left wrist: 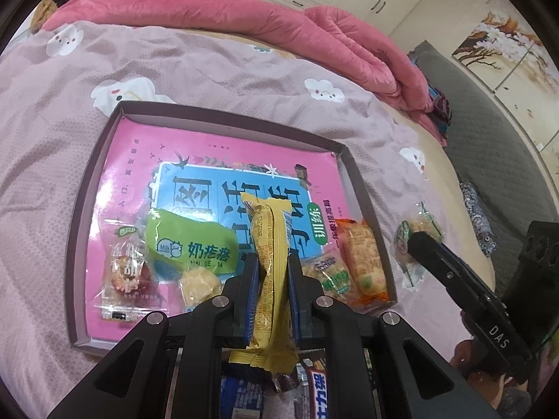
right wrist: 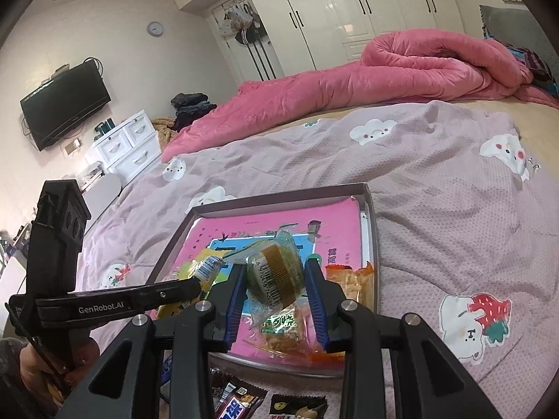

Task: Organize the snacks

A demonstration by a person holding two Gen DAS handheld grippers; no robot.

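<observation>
Nearest the left wrist camera, loose dark snack wrappers [left wrist: 314, 387] lie on the bed at the bottom edge, partly hidden by the black frame of the left gripper [left wrist: 272, 276]. Its blue-padded fingers [left wrist: 252, 279] are pinching a long yellow snack packet [left wrist: 270, 262] about the middle, so the packet's ends stick out ahead and behind. The packet hangs over the near edge of a shallow box [left wrist: 346, 160] that sits on the bed.

On the pink printed sheet lining the box, along its near side, lie a green milk-candy pouch [left wrist: 190, 244], a clear packet with a red sweet [left wrist: 122, 272], a small yellow cake [left wrist: 199, 286] and two orange-and-green cracker packs [left wrist: 363, 258].

To the right of the box, in the same view, the right gripper [left wrist: 417, 241] holds a round cake in clear wrap [left wrist: 415, 227] above the bed cover. From the right wrist camera, that gripper's fingers [right wrist: 316, 286] press on either side of the round cake [right wrist: 276, 272], barcode facing the lens, held over the box's near corner [right wrist: 279, 359], with the left gripper [right wrist: 199, 284] and its yellow packet [right wrist: 204, 267] just beside it.

Beyond the box spreads a lilac bed cover [left wrist: 244, 70] printed with white clouds, then a rumpled pink quilt [right wrist: 401, 73], and farthest off white wardrobes [right wrist: 349, 10] and a wall-hung television [right wrist: 66, 101].
</observation>
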